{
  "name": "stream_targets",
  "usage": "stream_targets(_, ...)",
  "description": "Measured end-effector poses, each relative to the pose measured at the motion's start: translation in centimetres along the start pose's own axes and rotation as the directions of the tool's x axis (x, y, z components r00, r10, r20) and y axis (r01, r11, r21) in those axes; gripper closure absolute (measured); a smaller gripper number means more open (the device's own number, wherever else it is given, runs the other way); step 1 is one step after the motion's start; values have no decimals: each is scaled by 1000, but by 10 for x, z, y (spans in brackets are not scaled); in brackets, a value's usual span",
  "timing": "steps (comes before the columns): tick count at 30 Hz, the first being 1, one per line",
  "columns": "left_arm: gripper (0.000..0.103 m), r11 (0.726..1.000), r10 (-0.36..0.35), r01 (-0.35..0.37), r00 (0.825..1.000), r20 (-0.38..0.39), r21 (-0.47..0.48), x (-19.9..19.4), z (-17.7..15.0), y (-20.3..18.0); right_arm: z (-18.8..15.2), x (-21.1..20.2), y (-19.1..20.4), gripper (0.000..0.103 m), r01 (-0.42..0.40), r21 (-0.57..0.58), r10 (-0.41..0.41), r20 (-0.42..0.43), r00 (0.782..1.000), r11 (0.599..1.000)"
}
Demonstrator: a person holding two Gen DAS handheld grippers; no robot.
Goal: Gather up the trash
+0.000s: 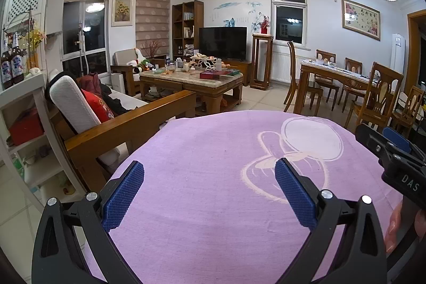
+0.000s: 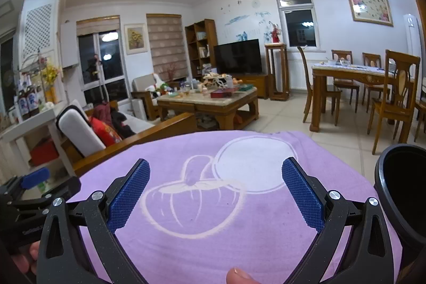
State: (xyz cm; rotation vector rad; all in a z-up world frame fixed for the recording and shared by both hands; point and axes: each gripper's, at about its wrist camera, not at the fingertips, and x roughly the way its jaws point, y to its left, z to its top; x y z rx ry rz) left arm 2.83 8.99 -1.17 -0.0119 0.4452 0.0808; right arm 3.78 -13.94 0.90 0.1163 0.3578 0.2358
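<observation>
A purple cloth with a pale cartoon outline covers the surface right under both grippers, and no trash lies on it. My left gripper hangs over the cloth, open, with nothing between its blue pads. My right gripper is open too and empty, over the same cloth. A black round bin stands at the right edge of the right wrist view. The right gripper's body shows at the right of the left wrist view, and the left gripper's body at the left of the right wrist view.
A wooden sofa with cushions stands left of the cloth. Beyond it is a cluttered coffee table, then a TV. A dining table with chairs is at the right. A white shelf with bottles is at far left.
</observation>
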Motion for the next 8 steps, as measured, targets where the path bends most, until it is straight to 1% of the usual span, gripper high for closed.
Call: stream_targets(8,5,1000,6,-6,1000,2,0,0,1,1,-5,2,-7,5,8,1,-7,-9,1000,1000)
